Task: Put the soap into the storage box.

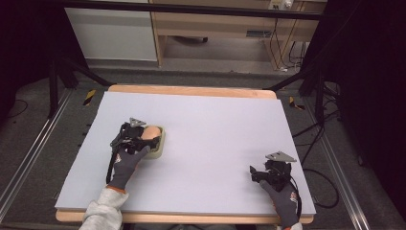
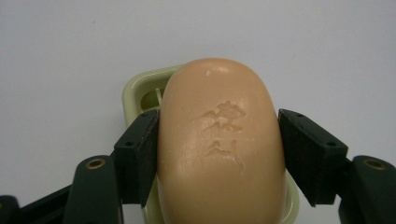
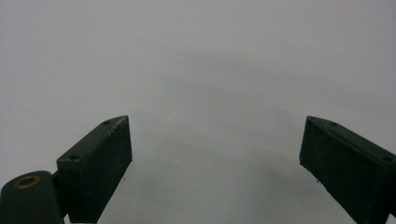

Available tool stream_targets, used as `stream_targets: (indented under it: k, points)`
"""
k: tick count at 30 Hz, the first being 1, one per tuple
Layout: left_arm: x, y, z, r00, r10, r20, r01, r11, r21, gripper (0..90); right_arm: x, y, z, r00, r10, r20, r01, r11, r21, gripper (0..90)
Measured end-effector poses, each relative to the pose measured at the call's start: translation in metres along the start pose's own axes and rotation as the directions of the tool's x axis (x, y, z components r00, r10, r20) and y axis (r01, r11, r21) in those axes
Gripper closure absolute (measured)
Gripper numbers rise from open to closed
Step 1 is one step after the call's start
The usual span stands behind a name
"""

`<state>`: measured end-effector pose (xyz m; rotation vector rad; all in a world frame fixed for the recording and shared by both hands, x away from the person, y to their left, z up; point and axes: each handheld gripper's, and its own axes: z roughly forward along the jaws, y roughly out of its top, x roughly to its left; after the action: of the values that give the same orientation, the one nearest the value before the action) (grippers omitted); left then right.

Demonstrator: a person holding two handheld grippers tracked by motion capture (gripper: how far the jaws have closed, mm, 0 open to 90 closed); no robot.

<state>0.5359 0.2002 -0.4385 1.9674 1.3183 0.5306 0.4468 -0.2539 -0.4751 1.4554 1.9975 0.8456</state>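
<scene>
Left claw (image 2: 219, 154) clamps a peach soap bar (image 2: 220, 144) over its pale dish (image 2: 135, 91); right claw (image 3: 215, 168) gapes wide, empty, above the surface (image 1: 215, 129).

The counter (image 1: 215, 124) is covered by a pale lavender-grey sheet, with a light wooden edge showing along its far and near sides. It stands on a grey carpeted floor (image 1: 38, 143). Metal rails (image 1: 28, 158) run along the floor at either side. Beyond the counter stands a wooden desk (image 1: 215, 28), beside a white cabinet (image 1: 112, 33). Black cables (image 1: 311, 139) trail over the floor at the right.
</scene>
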Motion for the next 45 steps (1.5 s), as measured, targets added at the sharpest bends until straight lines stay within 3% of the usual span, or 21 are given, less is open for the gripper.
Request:
stream_targets:
  k: [33, 40, 45]
  points:
    - [0.001, -0.005, 0.016, 0.9997, 0.011, -0.02, -0.01, 0.9987, 0.05, 31.9, 0.0, 0.0, 0.0, 1.0, 0.002, 0.002, -0.002, 1.0, 0.003, 9.2]
    - [0.0, -0.006, 0.015, 0.9996, 0.014, -0.026, -0.013, 0.9991, 0.04, 30.6, 0.0, 0.0, 0.0, 1.0, 0.003, 0.003, -0.003, 1.0, 0.001, 9.1]
    - [0.001, -0.005, 0.011, 0.9999, 0.01, -0.005, -0.01, 0.9995, 0.029, 26.7, 0.0, 0.0, 0.0, 1.0, 0.0, 0.004, 0.0, 1.0, 0.002, 9.0]
